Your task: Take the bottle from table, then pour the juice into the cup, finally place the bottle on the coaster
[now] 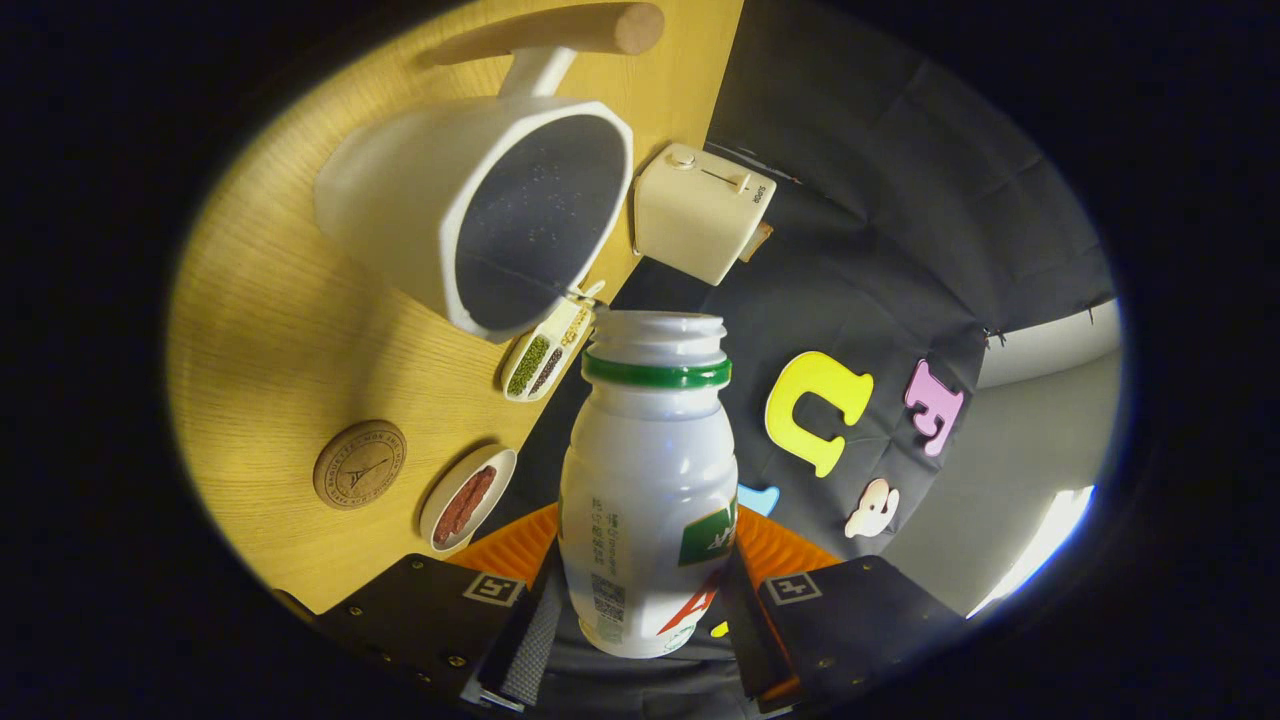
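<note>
Uncapped white plastic bottle (pixel 648 490) with a green neck ring held in the gripper (pixel 640 610), tipped toward the cup.

Both fingers press the lower body of the bottle, one on each flank; its open mouth points ahead, just short of the rim of the white, dark-lined cup with a wooden handle (pixel 480 200). The round cork coaster (pixel 360 464) lies on the light wooden table (pixel 290 330), off to the left of the fingers. Judged: thin-walled, light, smooth and label-slick; likely to dent under hard squeeze. Mid-to-low body grip seems sound.
</note>
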Action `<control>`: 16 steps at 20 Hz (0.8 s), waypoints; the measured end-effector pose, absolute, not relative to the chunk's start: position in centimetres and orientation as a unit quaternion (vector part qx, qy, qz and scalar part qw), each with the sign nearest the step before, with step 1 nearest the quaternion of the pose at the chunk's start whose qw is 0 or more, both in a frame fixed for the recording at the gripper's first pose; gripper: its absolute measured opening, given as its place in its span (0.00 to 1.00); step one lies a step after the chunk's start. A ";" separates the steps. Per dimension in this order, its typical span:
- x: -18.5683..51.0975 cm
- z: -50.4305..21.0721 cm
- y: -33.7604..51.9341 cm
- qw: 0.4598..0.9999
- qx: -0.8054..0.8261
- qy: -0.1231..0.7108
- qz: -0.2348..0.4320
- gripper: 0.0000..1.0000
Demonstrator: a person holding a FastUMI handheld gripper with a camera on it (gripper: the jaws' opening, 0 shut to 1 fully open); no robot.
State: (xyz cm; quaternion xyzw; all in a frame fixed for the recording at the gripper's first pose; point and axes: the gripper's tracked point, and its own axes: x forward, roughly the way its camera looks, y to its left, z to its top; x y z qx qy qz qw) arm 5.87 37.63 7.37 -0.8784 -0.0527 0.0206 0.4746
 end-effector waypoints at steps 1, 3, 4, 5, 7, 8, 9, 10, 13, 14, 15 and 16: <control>5.9 7.5 37.7 0.471 -0.880 -0.054 0.019 0.72; 5.9 7.6 37.9 0.467 -0.883 -0.055 0.018 0.72; 5.9 7.6 37.9 0.465 -0.883 -0.054 0.018 0.72; 5.9 7.6 37.9 0.464 -0.884 -0.054 0.017 0.72; 5.9 7.6 37.9 0.461 -0.886 -0.053 0.017 0.72; 5.9 7.6 38.0 0.459 -0.887 -0.053 0.017 0.72; 5.9 7.6 38.1 0.458 -0.887 -0.053 0.017 0.72; 5.9 7.6 38.1 0.458 -0.887 -0.053 0.017 0.72; 5.8 7.6 38.4 0.453 -0.890 -0.054 0.017 0.72; 5.8 7.6 38.5 0.452 -0.890 -0.055 0.017 0.72; 5.7 7.7 38.7 0.450 -0.891 -0.056 0.017 0.72; 5.7 7.7 38.8 0.450 -0.891 -0.056 0.017 0.72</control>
